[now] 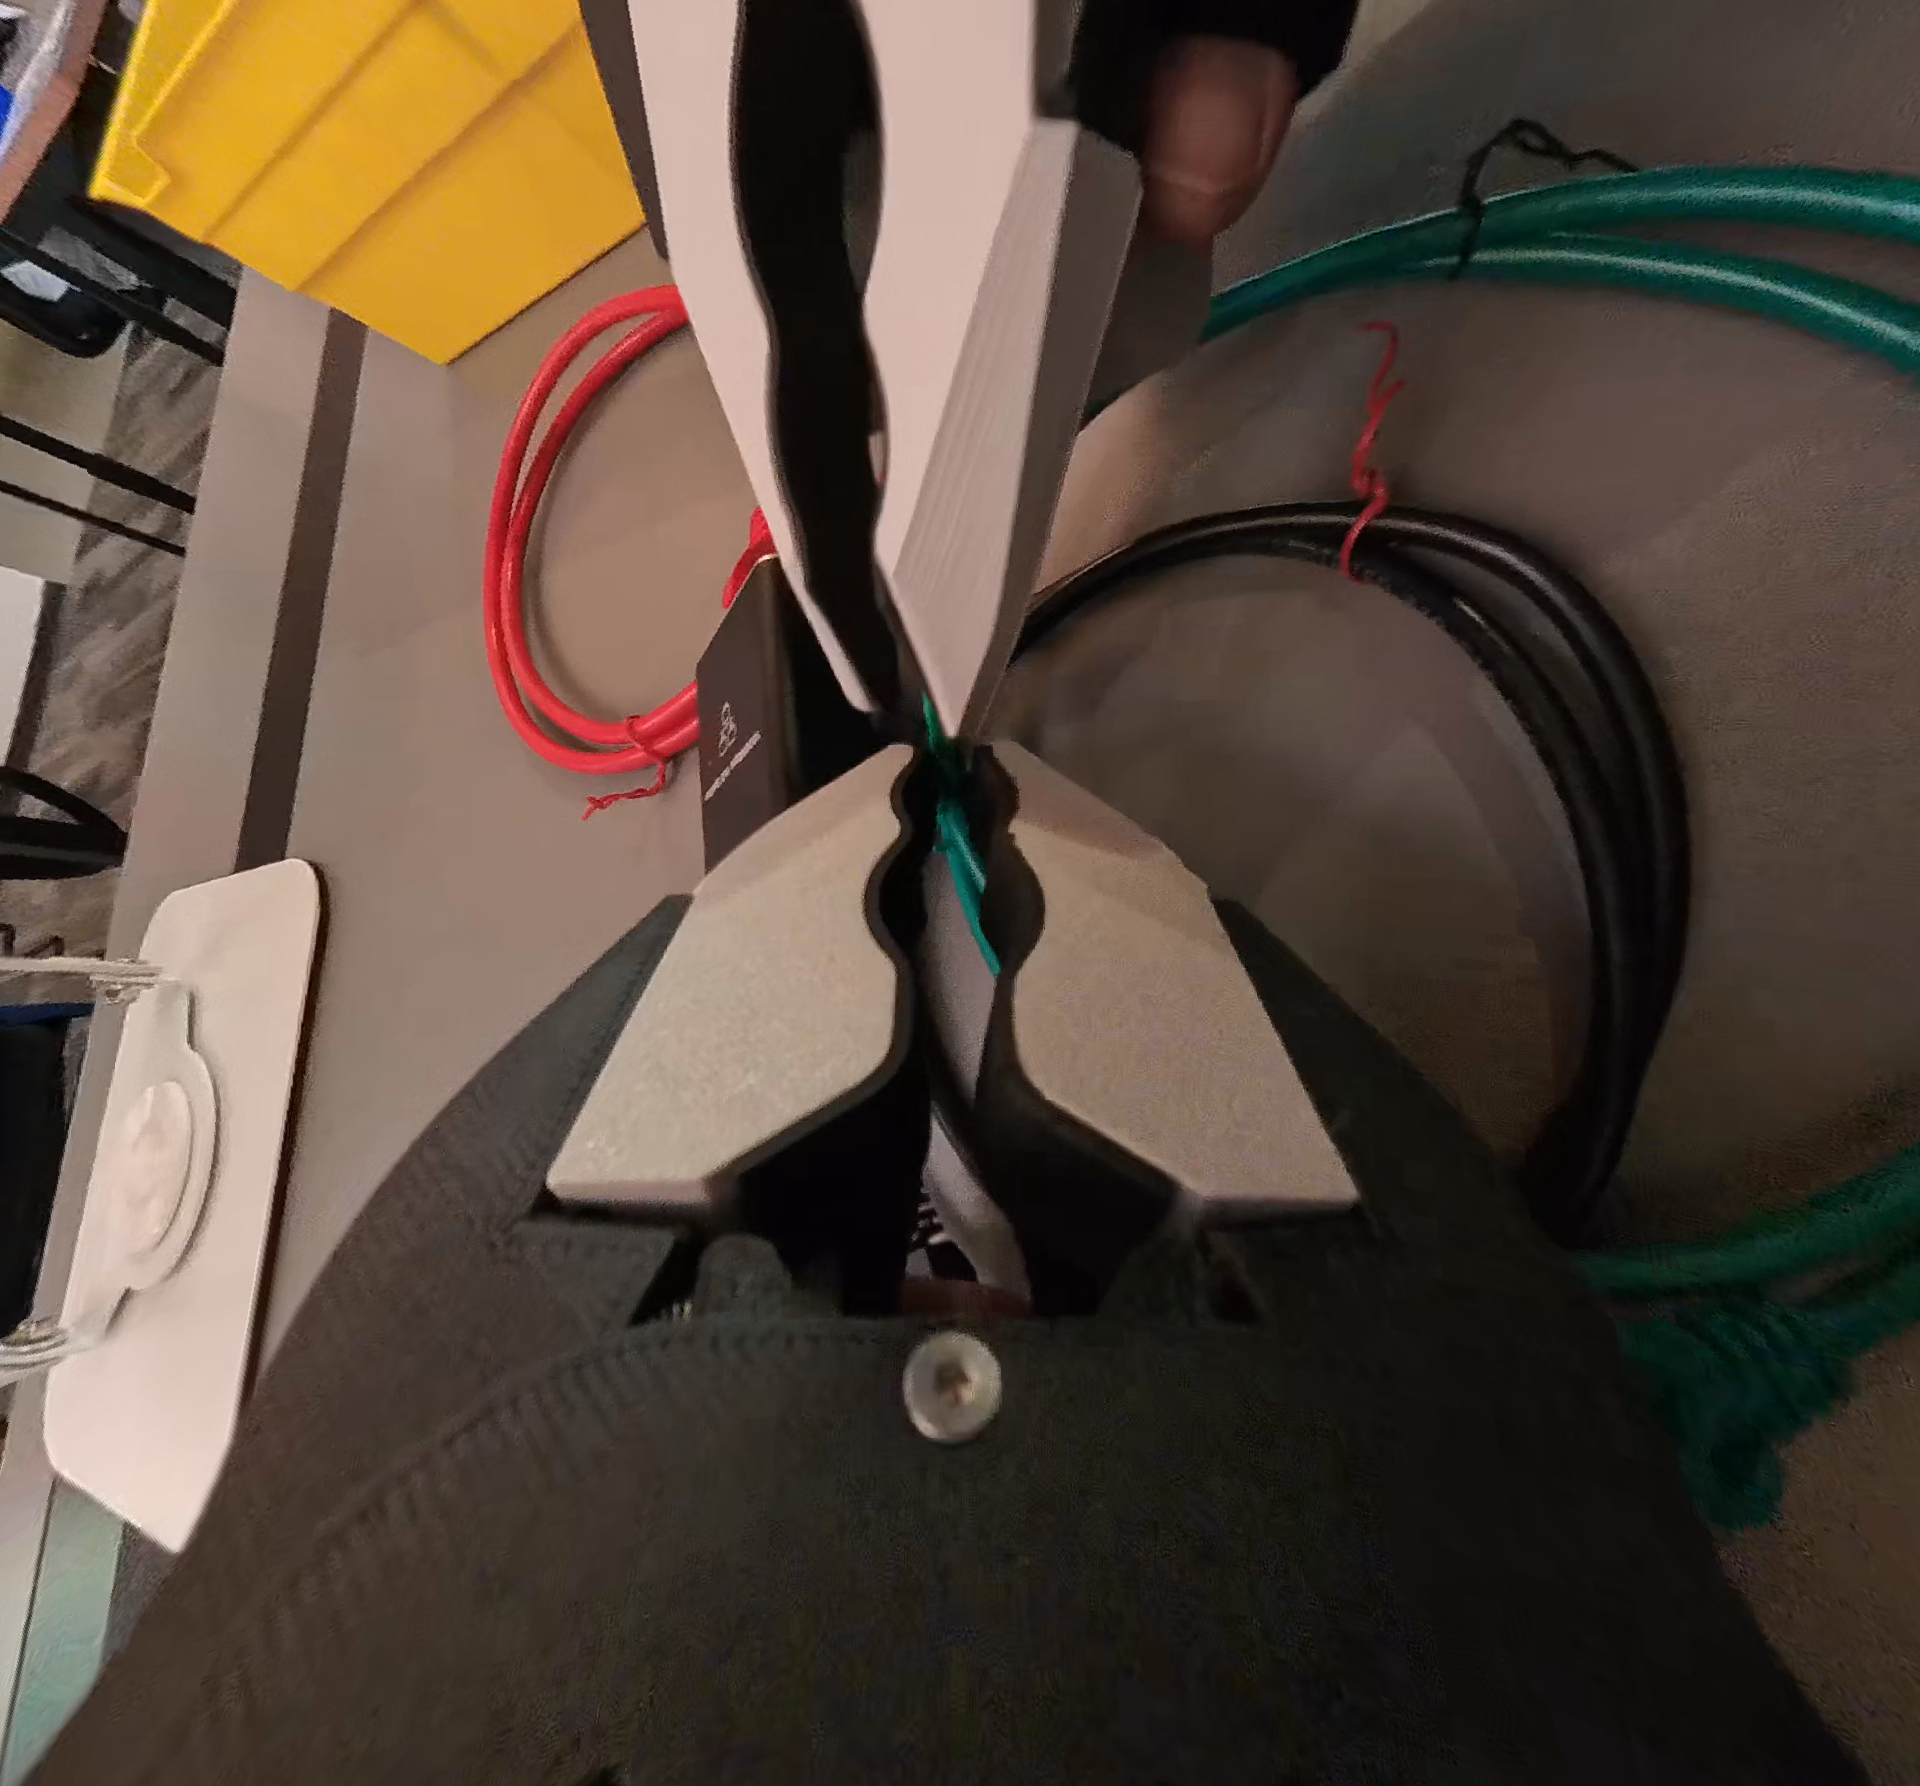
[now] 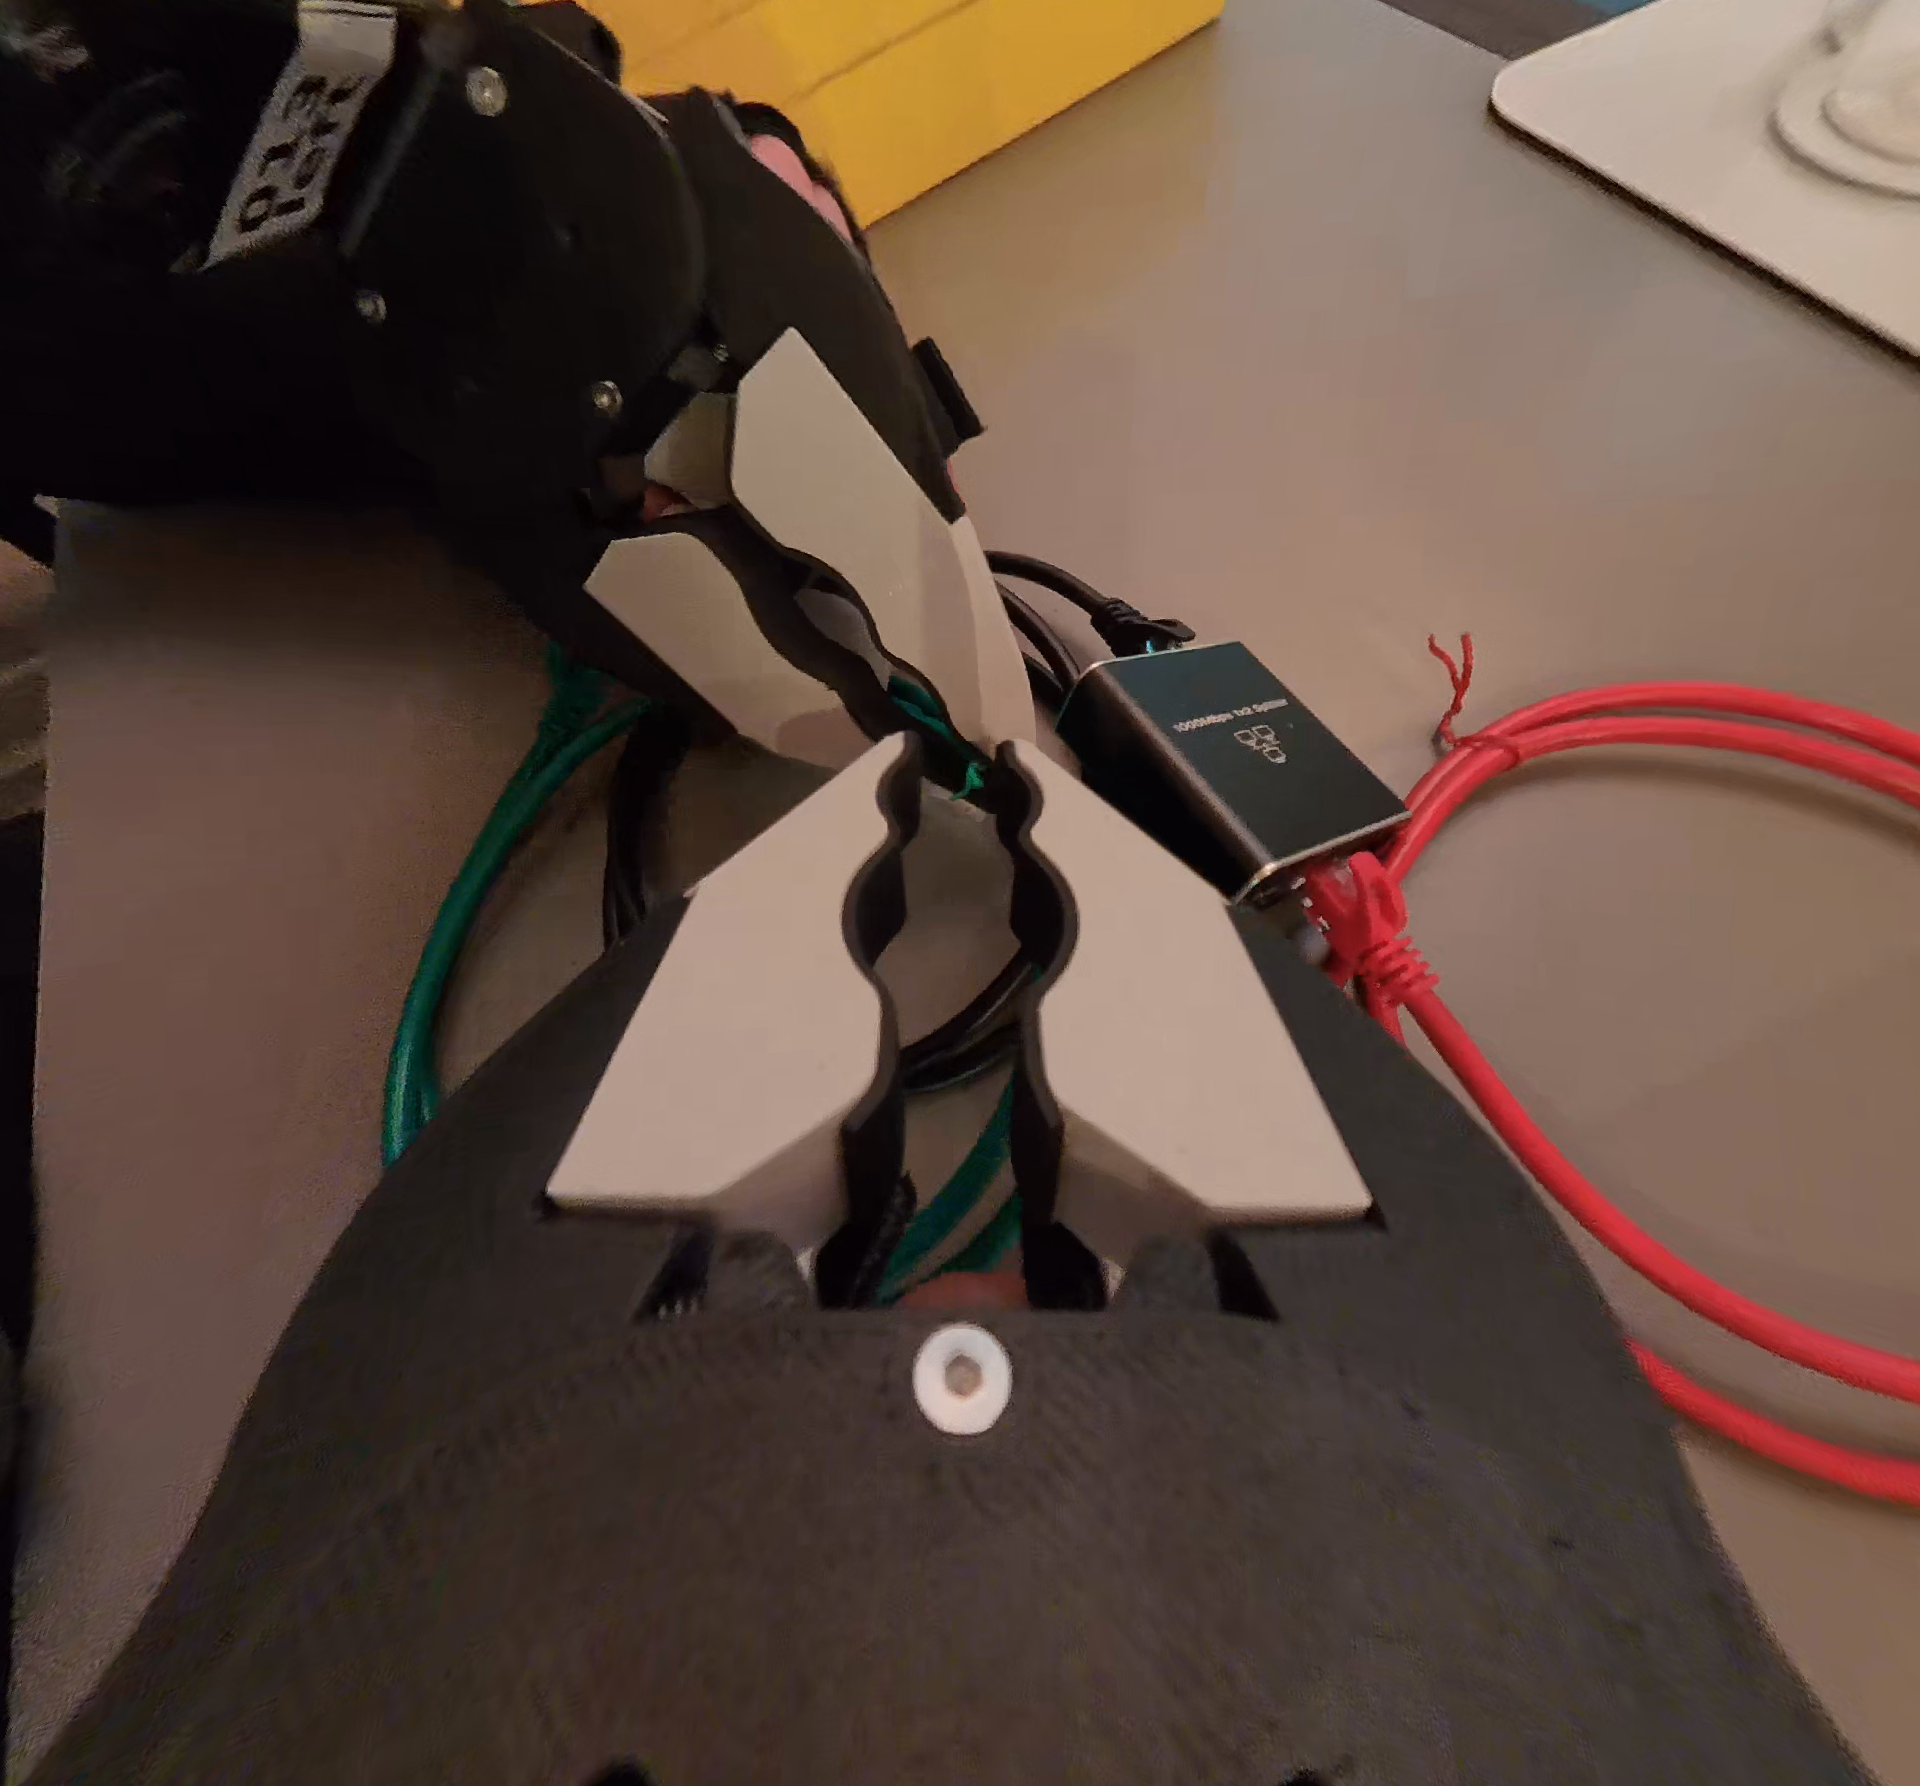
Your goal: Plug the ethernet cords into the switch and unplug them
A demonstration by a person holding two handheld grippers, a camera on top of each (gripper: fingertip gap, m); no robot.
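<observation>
A small black switch (image 2: 1226,760) lies on the grey table; it also shows in the left wrist view (image 1: 743,728). A red cord (image 2: 1361,915) is plugged into its near end and a black cord (image 2: 1132,630) into its far end. The red coil (image 1: 540,593), black coil (image 1: 1558,801) and green coil (image 1: 1662,261) lie around it. My left gripper (image 1: 951,765) is shut on a thin stretch of the green cord (image 1: 966,863). My right gripper (image 2: 956,760) meets it tip to tip, closed on the same green piece (image 2: 971,780). The plug end is hidden.
A yellow bin (image 2: 883,1) stands behind the switch, also seen in the left wrist view (image 1: 364,74). A white pad (image 2: 1662,136) with a clear object on it lies at the table's side (image 1: 177,1165). The table edge (image 1: 291,593) runs on the left. My two grippers' fingertips are within a few centimetres of each other. From either gripper's tips it is about 4 cm to the small black switch (image 2: 1226,760). The left camera catches it too, in the left wrist view (image 1: 760,713).
</observation>
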